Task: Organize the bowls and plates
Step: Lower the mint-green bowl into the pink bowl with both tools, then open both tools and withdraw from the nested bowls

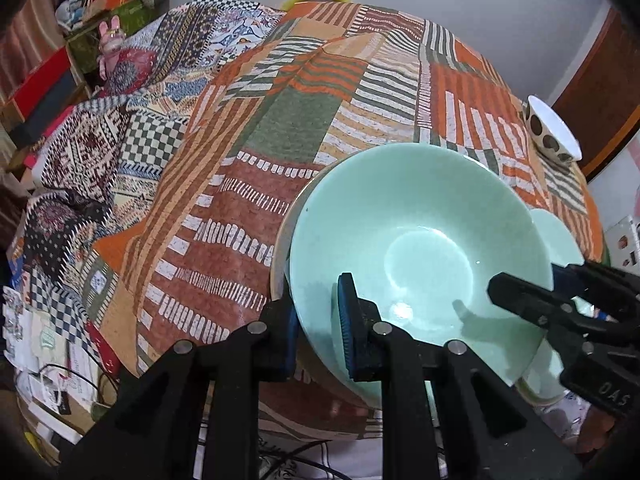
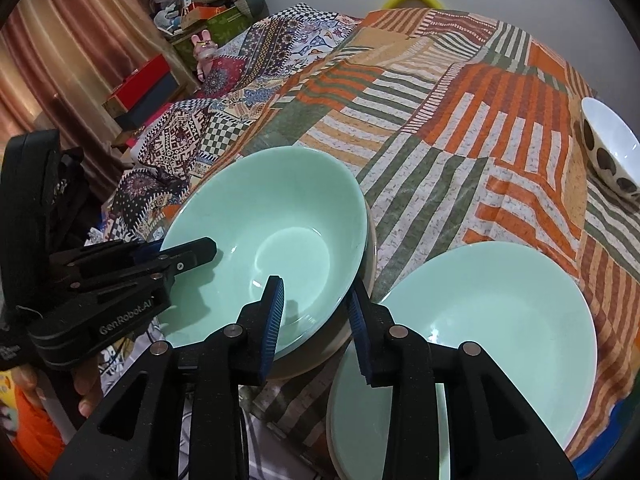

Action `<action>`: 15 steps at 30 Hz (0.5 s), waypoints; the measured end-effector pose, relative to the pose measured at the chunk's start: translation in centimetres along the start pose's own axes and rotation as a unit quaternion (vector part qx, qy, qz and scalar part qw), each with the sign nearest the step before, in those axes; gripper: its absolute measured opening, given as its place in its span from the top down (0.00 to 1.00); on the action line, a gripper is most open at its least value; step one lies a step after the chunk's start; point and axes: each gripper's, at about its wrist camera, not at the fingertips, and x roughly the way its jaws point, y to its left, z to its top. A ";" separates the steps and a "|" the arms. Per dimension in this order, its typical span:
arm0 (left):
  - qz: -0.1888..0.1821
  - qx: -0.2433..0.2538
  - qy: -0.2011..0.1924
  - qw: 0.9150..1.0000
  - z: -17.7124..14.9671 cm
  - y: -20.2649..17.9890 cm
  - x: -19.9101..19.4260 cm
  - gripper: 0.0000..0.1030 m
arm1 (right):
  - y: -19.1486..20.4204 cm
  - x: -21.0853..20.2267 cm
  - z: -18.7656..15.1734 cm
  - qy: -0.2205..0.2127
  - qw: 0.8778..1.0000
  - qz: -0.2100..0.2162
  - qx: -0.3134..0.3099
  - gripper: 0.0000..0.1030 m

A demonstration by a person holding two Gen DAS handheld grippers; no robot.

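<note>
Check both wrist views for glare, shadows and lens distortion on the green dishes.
Left wrist: bright glare spots low in the green bowl, plus the right tool casting a shadow inside it; the patterned cloth bulges from fisheye. Right wrist: small glare on the green plate, soft highlight in the bowl, dark vignette corners, focus sharp.

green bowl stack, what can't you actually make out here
- What the green bowl sits in: both views show only a beige rim under it.
- Right claw contact: its fingers straddle the bowl's rim with a gap, so grip unclear.
- Green plate: near edge hidden by the claw in the right view.
- Spotted bowl: cut off by the fisheye edge.
</note>
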 end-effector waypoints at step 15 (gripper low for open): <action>0.026 0.020 0.009 0.999 0.5 -1.1 -0.5 0.73 | -1.1 -1.7 -0.9 -0.023 1.000 -0.015 -0.006 0.59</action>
